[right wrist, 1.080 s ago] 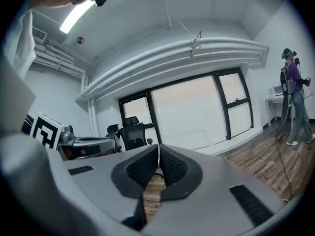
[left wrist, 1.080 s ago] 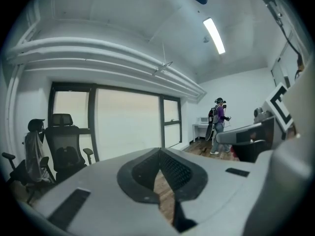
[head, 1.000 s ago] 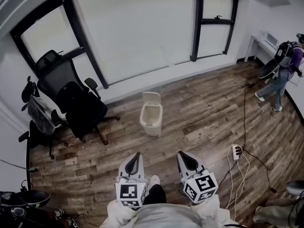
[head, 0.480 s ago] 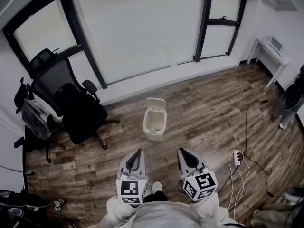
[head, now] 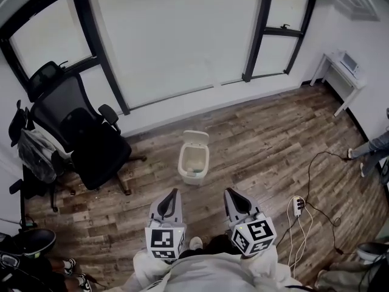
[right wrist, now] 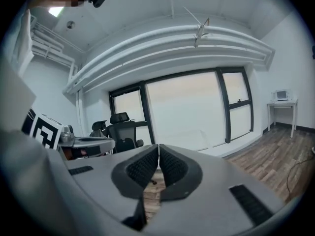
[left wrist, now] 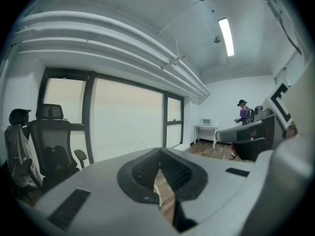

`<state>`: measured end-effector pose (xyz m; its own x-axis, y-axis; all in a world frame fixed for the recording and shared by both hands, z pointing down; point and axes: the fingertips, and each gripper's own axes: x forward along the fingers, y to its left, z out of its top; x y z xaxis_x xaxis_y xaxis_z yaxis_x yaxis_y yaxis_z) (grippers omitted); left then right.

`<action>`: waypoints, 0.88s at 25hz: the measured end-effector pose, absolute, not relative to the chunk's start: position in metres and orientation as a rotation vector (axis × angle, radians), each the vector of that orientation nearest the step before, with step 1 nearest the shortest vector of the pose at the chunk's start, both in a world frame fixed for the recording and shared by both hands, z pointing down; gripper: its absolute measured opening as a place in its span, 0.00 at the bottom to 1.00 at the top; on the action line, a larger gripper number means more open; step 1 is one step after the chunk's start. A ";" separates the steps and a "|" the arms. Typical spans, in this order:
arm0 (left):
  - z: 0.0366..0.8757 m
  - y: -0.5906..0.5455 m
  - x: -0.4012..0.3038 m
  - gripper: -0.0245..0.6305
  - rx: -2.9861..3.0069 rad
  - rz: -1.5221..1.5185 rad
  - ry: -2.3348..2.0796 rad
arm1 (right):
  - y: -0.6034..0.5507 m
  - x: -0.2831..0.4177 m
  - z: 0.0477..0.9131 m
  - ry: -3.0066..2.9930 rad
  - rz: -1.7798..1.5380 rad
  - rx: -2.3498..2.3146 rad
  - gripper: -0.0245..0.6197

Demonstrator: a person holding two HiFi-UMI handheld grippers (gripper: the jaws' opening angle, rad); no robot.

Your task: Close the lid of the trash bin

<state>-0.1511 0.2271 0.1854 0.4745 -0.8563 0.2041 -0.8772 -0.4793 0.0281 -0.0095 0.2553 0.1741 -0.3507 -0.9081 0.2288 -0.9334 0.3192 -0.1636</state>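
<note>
**Bin open, both tools clenched empty**

Trash bin [head: 194, 159] standing on the wood floor [head: 255, 145] near the window wall, well ahead of both tools. Lid [head: 196, 137] raised, tipped up at the bin's far side, pale inside showing. Left tool [head: 173, 192] and right tool [head: 230, 192] held low, side by side, pointing toward the bin and well apart from it. Both clenched tip to tip, nothing between. Black office chair [head: 85, 135] off to the bin's left. Power strip [head: 297, 206] with cables on the floor to the right.
</note>
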 end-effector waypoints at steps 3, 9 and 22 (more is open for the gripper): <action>0.187 0.215 -0.149 0.05 2.580 0.241 -1.522 | 0.242 -0.010 0.173 -2.473 0.405 1.726 0.08; 0.201 0.178 -0.140 0.05 2.541 0.277 -1.536 | 0.199 -0.001 0.187 -2.486 0.448 1.688 0.08; 0.223 0.051 -0.081 0.05 2.450 0.365 -1.605 | 0.053 0.059 0.212 -2.529 0.526 1.581 0.08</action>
<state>-0.0815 0.0512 0.2230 0.3838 -0.8712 0.3061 -0.9179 -0.3962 0.0233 0.0595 0.0535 0.2124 -0.4500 -0.8496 0.2750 -0.8888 0.3963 -0.2301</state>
